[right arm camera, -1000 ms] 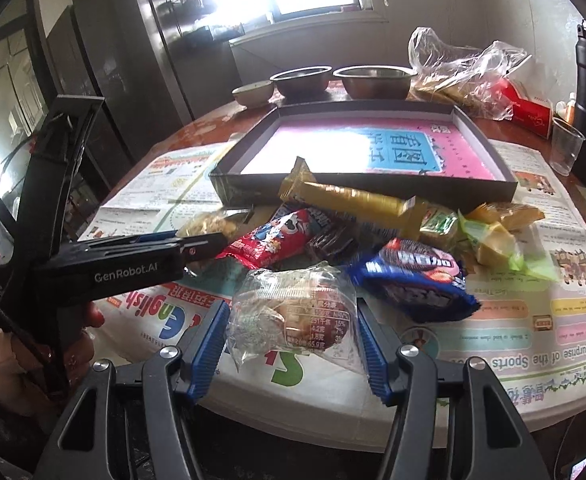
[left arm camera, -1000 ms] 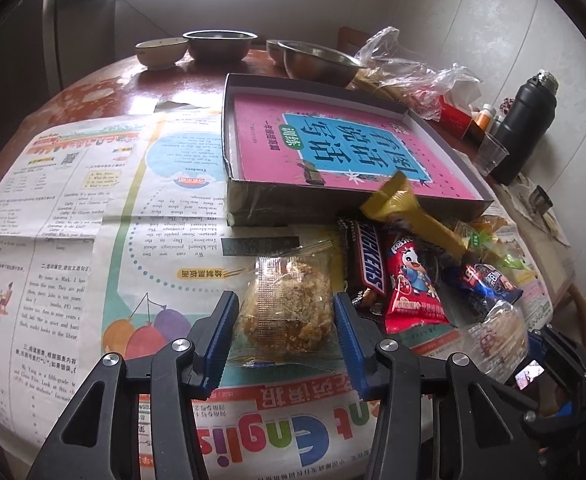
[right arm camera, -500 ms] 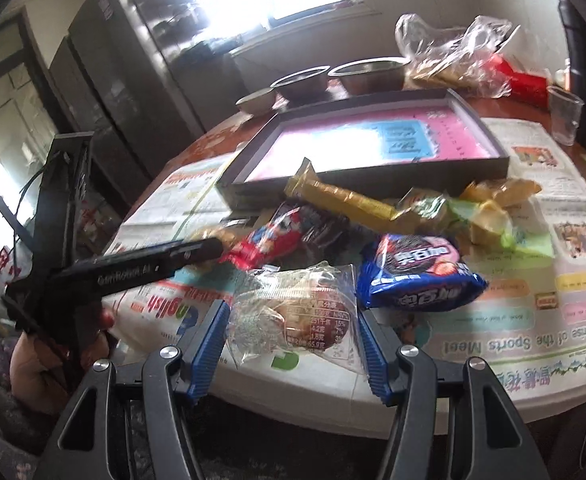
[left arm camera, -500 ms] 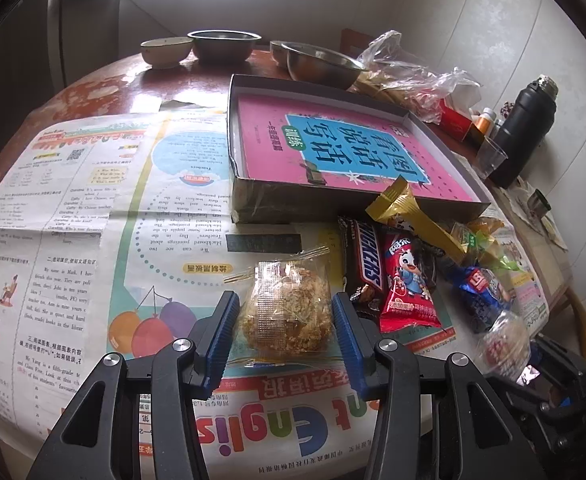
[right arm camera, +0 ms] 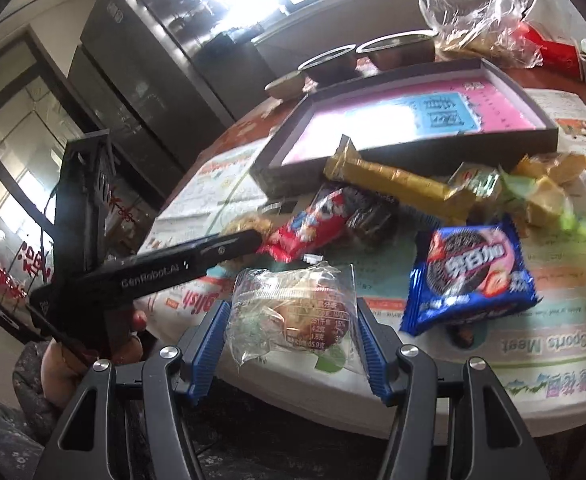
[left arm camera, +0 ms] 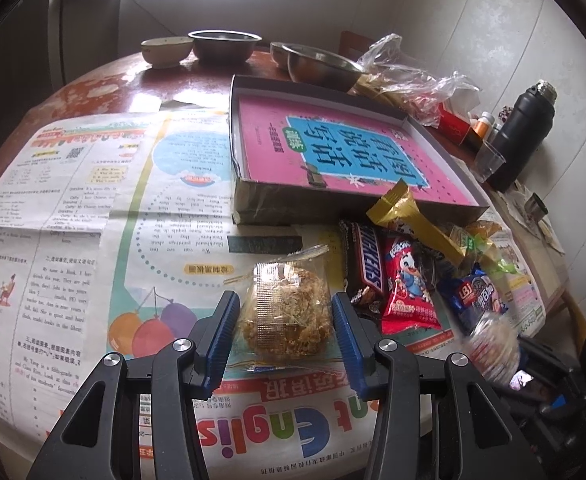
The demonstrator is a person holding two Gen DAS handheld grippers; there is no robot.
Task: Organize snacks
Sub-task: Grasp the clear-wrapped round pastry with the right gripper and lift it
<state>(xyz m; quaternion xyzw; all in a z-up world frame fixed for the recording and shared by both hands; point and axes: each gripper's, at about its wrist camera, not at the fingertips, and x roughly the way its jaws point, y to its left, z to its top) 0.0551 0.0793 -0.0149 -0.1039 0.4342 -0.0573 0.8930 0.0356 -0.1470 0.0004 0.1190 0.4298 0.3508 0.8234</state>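
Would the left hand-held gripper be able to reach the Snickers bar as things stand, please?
Probably not yet: the left hand-held gripper is already clamped on a crumbly pastry in clear wrap, so its jaws are full, though the Snickers bar lies unobstructed just beside it.

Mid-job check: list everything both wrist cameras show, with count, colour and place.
crumbly pastry: 1, golden-brown, clear wrapper, in left gripper
wrapped bun: 1, clear wrapper, in right gripper
Snickers bar: 1, brown, beside pastry
red packet: 1, right of Snickers
gold stick pack: 1, leaning on box
blue cookie pack: 1, near edge
box: 1, dark, pink book inside
bowls: 4, far side
flask: 1, black, right
left gripper: shut on pastry
right gripper: shut on bun
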